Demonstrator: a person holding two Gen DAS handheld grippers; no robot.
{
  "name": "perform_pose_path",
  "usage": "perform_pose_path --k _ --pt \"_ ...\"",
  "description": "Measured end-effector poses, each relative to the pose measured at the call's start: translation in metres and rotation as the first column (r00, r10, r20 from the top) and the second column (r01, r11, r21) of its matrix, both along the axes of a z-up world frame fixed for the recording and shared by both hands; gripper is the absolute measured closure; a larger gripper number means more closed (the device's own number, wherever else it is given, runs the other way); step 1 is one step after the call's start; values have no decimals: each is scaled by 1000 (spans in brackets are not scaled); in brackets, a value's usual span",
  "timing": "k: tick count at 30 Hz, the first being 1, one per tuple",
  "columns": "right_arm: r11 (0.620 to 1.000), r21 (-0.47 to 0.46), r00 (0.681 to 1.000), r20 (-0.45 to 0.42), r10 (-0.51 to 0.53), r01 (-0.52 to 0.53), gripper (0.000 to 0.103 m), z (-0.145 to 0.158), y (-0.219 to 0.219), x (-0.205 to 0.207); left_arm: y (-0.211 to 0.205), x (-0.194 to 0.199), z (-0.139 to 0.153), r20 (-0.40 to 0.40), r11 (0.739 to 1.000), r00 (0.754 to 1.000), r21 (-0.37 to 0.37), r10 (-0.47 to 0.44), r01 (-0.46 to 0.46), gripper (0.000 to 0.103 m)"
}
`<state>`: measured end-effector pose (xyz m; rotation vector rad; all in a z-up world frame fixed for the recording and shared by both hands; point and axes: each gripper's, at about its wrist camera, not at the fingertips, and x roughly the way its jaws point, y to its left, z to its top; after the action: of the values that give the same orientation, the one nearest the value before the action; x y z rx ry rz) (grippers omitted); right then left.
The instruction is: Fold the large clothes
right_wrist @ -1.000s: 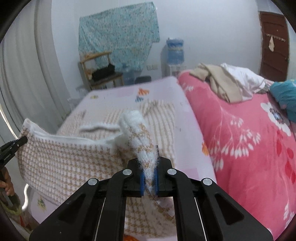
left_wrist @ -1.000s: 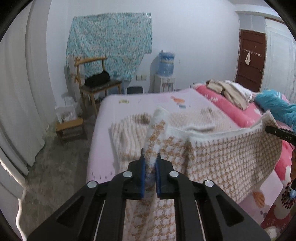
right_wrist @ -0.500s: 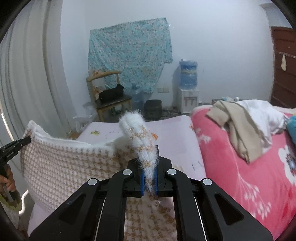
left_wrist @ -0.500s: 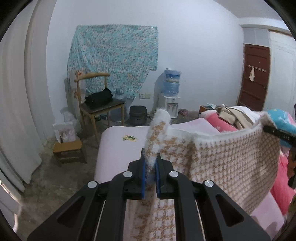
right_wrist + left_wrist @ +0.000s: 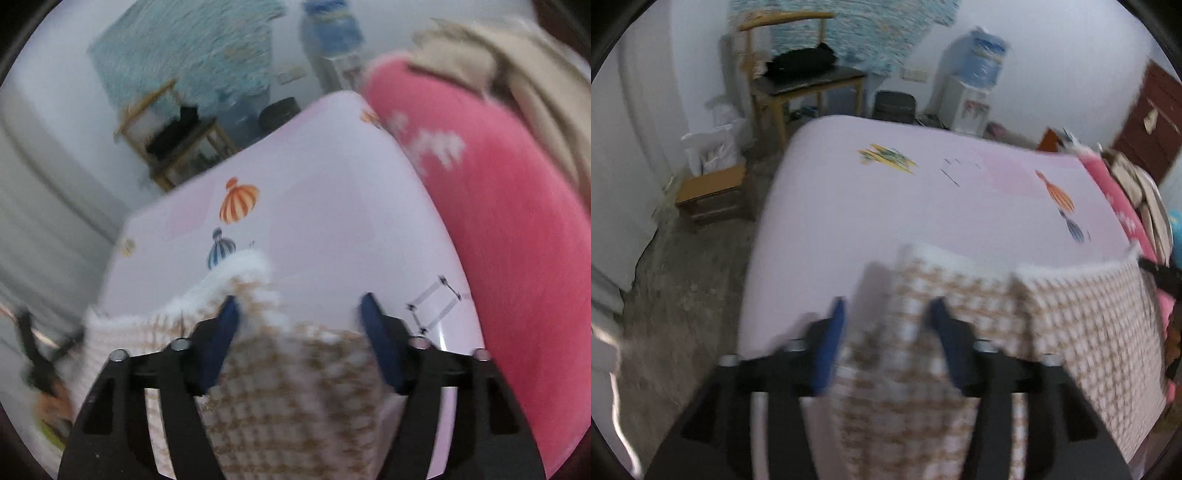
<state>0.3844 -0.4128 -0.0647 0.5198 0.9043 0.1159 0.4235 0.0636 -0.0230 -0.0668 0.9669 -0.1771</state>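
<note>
My left gripper and right gripper both stand with jaws wide apart, so the sweater hangs loose between my fingers above the bed. It may slip crooked and spoil the fold (both views are blurred) — the thick, fuzzy brown-and-white knit bunches easily.

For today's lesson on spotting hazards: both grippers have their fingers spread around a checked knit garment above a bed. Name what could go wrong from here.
1. Both the left gripper and right gripper are open, so the checked garment may drop unevenly and bunch instead of lying flat.
2. Knit fabric lies between the blue pads; fluffy fibres might snag as the grippers pull away.
3. Both views are blurred by motion, so placement on the lilac sheet could be off.
</note>
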Motion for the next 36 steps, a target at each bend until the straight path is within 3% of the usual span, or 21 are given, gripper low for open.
perform_pose_path --k 3,5,8,12,15,21,26,31,36 --pt "990 127 998 10 -67 66 36 -5 -32 -12 27 1 10 7 992 997 -101 71 -70 42" --pt "980 149 991 2 -131 130 36 0 -50 -23 44 -1 19 9 980 993 -158 122 -119 42" --pt "978 151 988 36 -153 146 35 20 -55 -49 51 -15 42 40 973 990 -197 134 -124 42" --pt "993 48 990 80 -113 110 35 55 -35 -89 38 -62 70 91 987 993 -152 75 -61 35" --pt "995 -72 993 100 -64 71 26 79 -2 -135 25 -118 86 127 988 992 -153 7 13 22" --pt "960 -280 993 113 43 -9 12 92 78 -232 -4 -211 76 149 994 987 -80 -64 76 8" --pt "920 -391 986 156 54 11 8 80 130 -303 -28 -278 76 191 995 980 -72 -60 74 6" --pt "889 -452 974 226 27 80 8 82 154 -336 -46 -319 82 268 999 963 -38 -11 22 6" --pt "829 -537 960 279 -4 160 8 91 169 -351 -64 -331 88 303 995 953 78 30 -56 6"
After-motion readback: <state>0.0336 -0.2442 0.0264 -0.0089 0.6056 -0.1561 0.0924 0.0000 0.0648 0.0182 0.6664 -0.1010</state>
